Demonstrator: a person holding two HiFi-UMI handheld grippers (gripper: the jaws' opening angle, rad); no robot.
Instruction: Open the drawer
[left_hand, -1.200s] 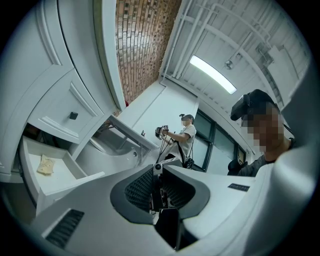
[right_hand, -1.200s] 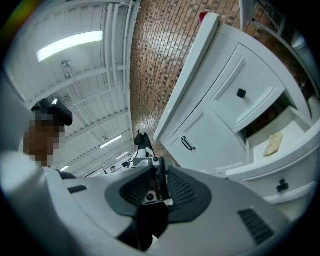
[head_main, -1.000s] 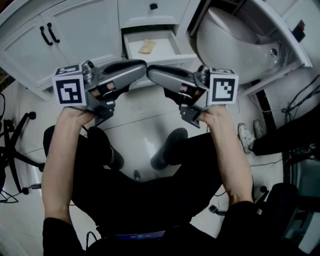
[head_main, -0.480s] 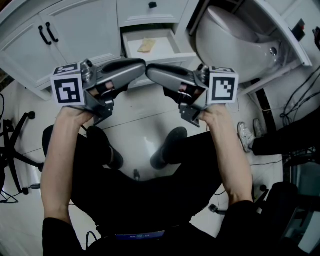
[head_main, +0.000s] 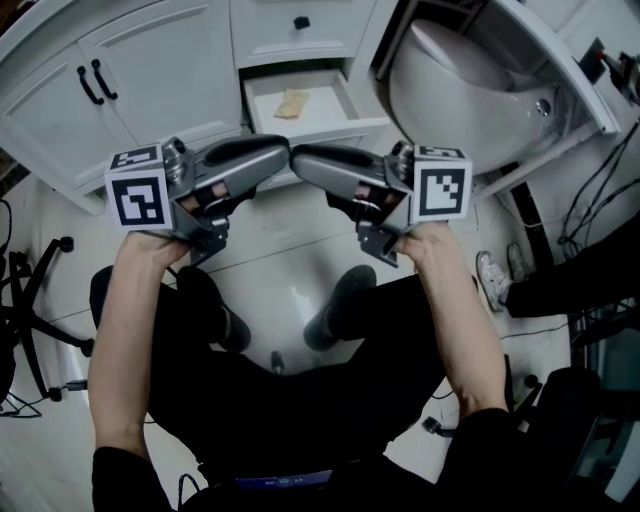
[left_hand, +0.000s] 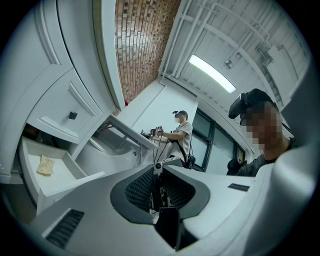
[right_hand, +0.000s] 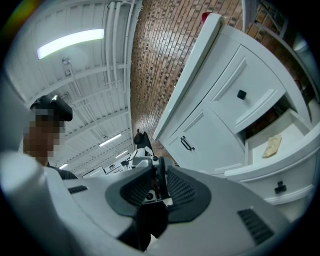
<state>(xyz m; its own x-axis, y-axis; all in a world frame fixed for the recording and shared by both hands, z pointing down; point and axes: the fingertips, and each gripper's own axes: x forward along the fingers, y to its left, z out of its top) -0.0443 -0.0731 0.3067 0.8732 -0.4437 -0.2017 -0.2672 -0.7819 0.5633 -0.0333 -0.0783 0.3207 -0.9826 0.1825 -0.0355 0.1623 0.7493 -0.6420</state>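
Note:
The white drawer (head_main: 335, 126) in the cabinet's middle stands pulled out, and a tan scrap (head_main: 292, 102) lies inside it. Both grippers are held level in front of it, tips pointing at each other and almost touching. My left gripper (head_main: 283, 150) is shut with nothing in it. My right gripper (head_main: 300, 153) is shut too and holds nothing; its jaws have just been closing a little. The left gripper view shows the drawer (left_hand: 65, 181) with the scrap (left_hand: 45, 164) at lower left. In the right gripper view the drawer (right_hand: 280, 161) and scrap (right_hand: 272, 146) sit at right.
Above the open drawer is a closed one with a black knob (head_main: 301, 22). Cabinet doors with black handles (head_main: 95, 82) stand at left, a white basin (head_main: 470, 80) at right. An office chair base (head_main: 30, 300) and cables (head_main: 600, 200) lie on the floor. Another person (left_hand: 181, 132) stands far off.
The head view has shifted slightly. Both grippers and the drawer stand as before.

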